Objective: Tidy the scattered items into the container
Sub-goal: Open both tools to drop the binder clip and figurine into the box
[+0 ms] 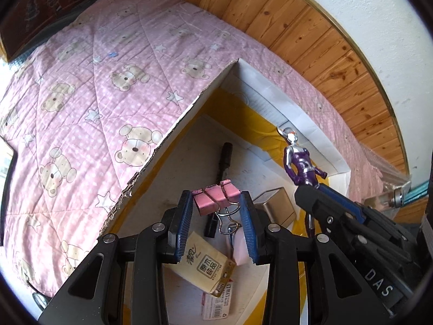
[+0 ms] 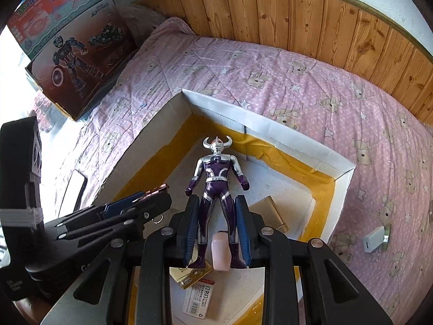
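Observation:
An open cardboard box (image 1: 173,132) with white walls and yellow tape sits on the pink bear quilt; it also shows in the right wrist view (image 2: 270,127). My left gripper (image 1: 216,205) is shut on a pink binder clip (image 1: 215,200) and holds it over the box. My right gripper (image 2: 217,208) is shut on the legs of a purple and silver figure (image 2: 217,173), upright over the box; the figure also shows in the left wrist view (image 1: 300,159). Inside the box lie a black pen (image 1: 224,157), a gold case (image 1: 278,205), a tissue pack (image 1: 205,268), a staples box (image 1: 216,306) and a pink eraser (image 2: 222,254).
The pink quilt (image 1: 94,86) covers the bed, with a wooden headboard (image 2: 297,13) behind. Toy boxes (image 2: 73,54) stand at the far left. A white charger (image 2: 374,239) lies on the quilt at the right. A phone-like slab (image 2: 74,187) lies left of the box.

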A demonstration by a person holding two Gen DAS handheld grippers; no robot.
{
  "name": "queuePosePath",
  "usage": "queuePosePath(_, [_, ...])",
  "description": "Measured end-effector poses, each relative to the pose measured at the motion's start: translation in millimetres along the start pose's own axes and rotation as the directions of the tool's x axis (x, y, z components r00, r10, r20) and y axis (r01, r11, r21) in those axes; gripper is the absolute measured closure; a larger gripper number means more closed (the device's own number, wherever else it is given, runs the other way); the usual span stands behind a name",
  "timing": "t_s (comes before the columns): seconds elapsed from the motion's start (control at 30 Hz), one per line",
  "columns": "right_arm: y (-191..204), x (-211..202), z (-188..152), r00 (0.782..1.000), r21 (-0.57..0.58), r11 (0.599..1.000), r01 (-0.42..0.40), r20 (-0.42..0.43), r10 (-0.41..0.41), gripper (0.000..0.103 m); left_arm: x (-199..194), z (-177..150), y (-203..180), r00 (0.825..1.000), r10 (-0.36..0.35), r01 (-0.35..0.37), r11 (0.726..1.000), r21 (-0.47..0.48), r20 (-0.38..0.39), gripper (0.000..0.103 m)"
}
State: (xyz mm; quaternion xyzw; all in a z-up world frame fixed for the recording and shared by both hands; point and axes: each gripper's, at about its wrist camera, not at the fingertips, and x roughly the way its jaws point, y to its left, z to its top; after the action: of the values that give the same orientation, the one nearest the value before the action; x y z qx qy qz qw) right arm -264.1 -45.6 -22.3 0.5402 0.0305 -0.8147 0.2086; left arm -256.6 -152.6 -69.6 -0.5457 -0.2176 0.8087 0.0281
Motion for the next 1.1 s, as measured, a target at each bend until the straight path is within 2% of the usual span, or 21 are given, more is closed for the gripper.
queuePosePath(0.1, [-4,6,8,1.000,0.036,0.999,-0.007,0.011,0.007,0.074,4,0,2,1.000,0.006,-0.006,1.000,-0.007,-0.009,0.065])
queuePosePath(0.2, [-8,9,12,1.000,0.068,0.998,-0.009,0.015,0.008,0.069,4,0,4,1.000,-0.007,0.007,1.000,-0.014,-0.010,0.059])
queuePosePath(0.4, [-14,5,4,0.999,0.107,0.993,-0.044,0.024,0.041,0.064,5,-1,2,0.999,-0.013,0.013,1.000,-0.010,-0.034,0.056])
queuePosePath(0.53, [-18,-4,-3,0.997,0.129,0.989,-0.070,0.032,0.066,0.060,-3,-1,2,0.999,-0.027,0.026,1.000,-0.011,-0.022,0.056])
queuePosePath(0.77, [-12,-27,-23,0.992,0.081,0.989,-0.122,0.050,0.118,0.059,-15,-11,-2,1.000,0.007,-0.007,1.000,0.021,0.011,0.055])
queuePosePath(0.97, [-11,-48,-47,0.993,-0.003,0.996,-0.094,0.066,0.094,0.059,-33,-22,-12,0.999,0.005,-0.009,0.997,0.072,0.053,0.055])
queuePosePath(1.1, [-18,-60,-60,0.994,-0.011,0.997,-0.080,0.072,0.081,0.058,-39,-34,-21,0.998,-0.018,0.013,0.994,0.105,0.054,0.055])
